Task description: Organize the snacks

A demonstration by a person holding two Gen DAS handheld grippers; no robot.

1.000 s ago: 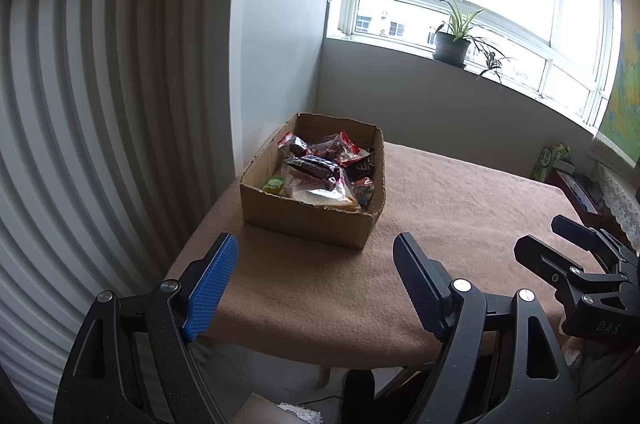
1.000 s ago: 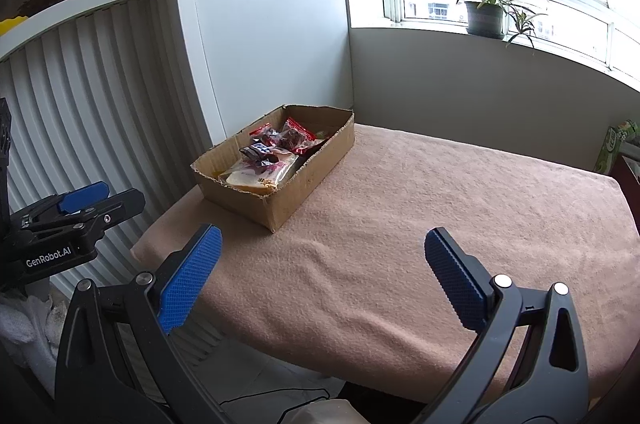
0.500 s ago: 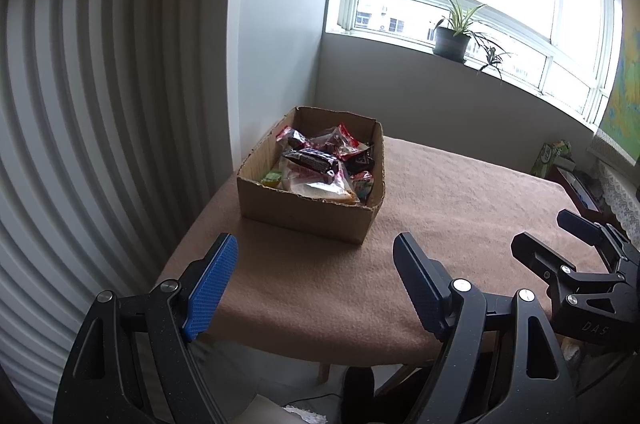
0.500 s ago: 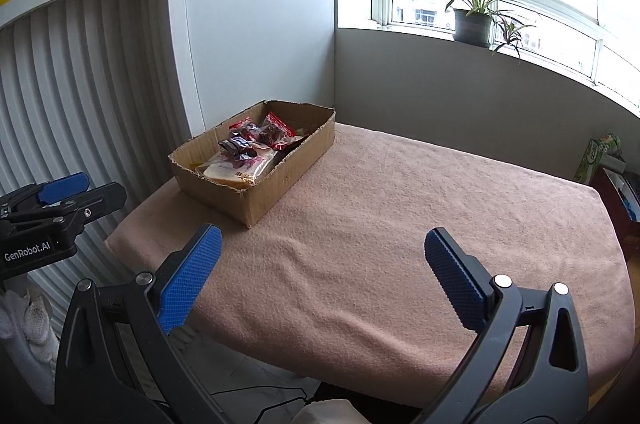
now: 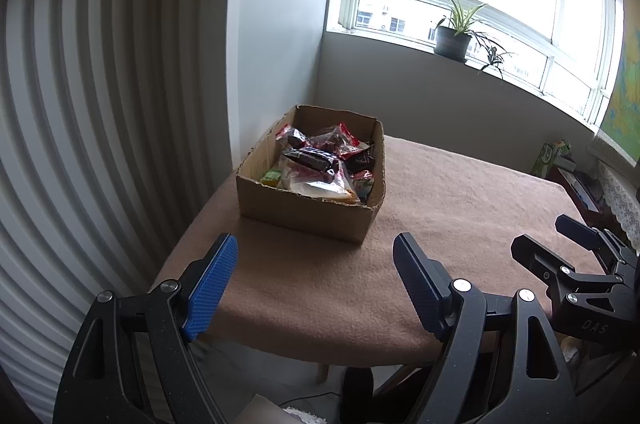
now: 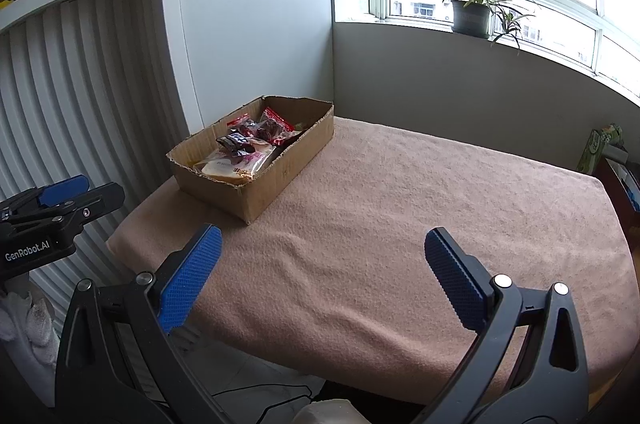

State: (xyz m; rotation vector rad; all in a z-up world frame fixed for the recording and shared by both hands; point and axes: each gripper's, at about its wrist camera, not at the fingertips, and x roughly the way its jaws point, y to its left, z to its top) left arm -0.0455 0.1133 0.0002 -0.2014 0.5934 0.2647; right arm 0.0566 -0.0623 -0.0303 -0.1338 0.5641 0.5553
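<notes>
An open cardboard box (image 5: 308, 210) stands at the far left corner of a table covered with a tan cloth (image 5: 460, 208). It holds several wrapped snacks (image 5: 320, 160): red and dark packets and a clear bag of bread. The box (image 6: 256, 192) and its snacks (image 6: 244, 148) also show in the right wrist view. My left gripper (image 5: 316, 284) is open and empty, held back over the table's near edge. My right gripper (image 6: 320, 276) is open and empty over the near edge too, to the right of the left one (image 6: 60, 200).
A white ribbed panel (image 5: 80, 144) and a white cabinet (image 6: 248, 44) stand left of the table. A grey wall and a window sill with a potted plant (image 5: 454, 40) lie behind. A green carton (image 6: 596, 144) and shelves stand at the far right.
Both grippers have drawn back slightly from the table and shifted view; the box looks a bit farther off. Both stay open and empty. The box and snacks have not moved.
</notes>
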